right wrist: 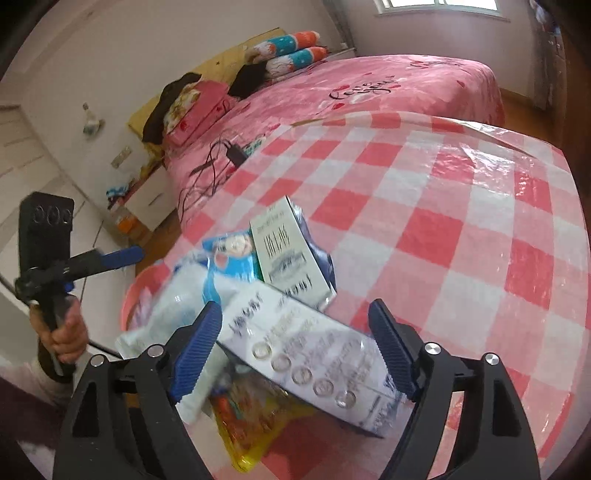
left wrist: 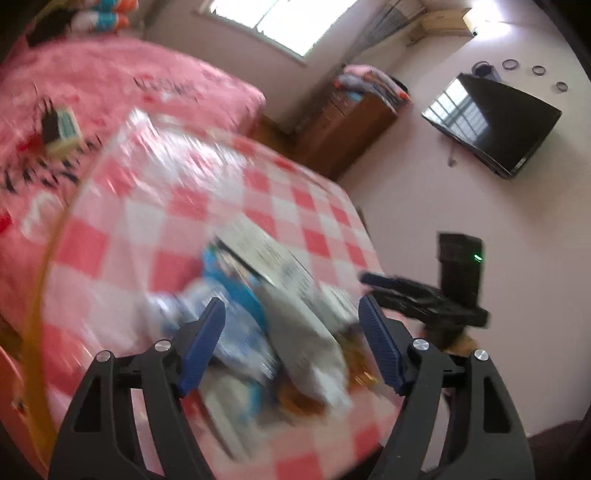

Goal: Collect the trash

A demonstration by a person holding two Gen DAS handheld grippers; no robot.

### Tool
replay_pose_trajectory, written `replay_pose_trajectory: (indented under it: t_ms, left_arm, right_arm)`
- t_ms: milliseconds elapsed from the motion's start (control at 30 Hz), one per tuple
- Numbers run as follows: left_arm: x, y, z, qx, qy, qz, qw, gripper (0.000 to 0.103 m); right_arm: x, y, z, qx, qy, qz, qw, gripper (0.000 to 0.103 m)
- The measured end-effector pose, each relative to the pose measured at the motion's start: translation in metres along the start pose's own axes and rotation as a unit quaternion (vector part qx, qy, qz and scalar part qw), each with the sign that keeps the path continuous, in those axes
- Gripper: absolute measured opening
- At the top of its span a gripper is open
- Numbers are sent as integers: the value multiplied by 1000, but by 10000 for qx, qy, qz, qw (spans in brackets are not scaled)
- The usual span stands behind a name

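Both the left gripper (left wrist: 291,339) and right gripper (right wrist: 295,343) stand released, empty; approach the white box (right wrist: 314,350) squarely, beside the yellow wrapper (right wrist: 251,424).

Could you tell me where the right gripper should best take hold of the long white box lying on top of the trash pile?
Probably across its narrow width near the middle, coming down from above: the long white box lies flat between the open right gripper.

Daylight enters from the bright, blown-out window (left wrist: 280,22) behind the bed — my room reads evenly lit, shadows soft. My left view is heavily motion-smeared; the glossy pink-and-white checked plastic tablecloth (right wrist: 461,206) shows white glare. Fisheye bending and dark vignetting mark both frames' edges.
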State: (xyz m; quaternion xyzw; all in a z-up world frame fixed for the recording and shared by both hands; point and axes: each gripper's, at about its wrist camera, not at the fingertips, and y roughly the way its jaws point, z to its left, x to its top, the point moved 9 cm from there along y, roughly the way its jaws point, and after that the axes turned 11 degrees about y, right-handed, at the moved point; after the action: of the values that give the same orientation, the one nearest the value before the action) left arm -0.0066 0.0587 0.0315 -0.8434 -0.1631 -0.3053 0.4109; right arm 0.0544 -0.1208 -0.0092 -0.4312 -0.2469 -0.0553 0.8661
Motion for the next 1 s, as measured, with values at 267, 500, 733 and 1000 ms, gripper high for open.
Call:
replay_pose_trajectory:
  t_ms: [267, 500, 733, 1000]
  left_arm:
    - [-32, 25, -33, -209, 53, 557, 9982, 75]
    - [-37, 52, -39, -81, 153, 787, 9967, 75]
    - [-35, 73, -30, 238, 134, 870, 9958, 65]
    - [-40, 78, -24, 599, 214, 860, 9943, 46]
  right_arm:
    - [-12, 11, -4, 152, -440, 252, 9986, 89]
    - [-19, 21, -11, 392, -519, 444, 9969, 96]
    - [-23, 29, -11, 277, -753, 447, 9958, 97]
    - [-37, 27, -10, 20, -837, 492, 9953, 96]
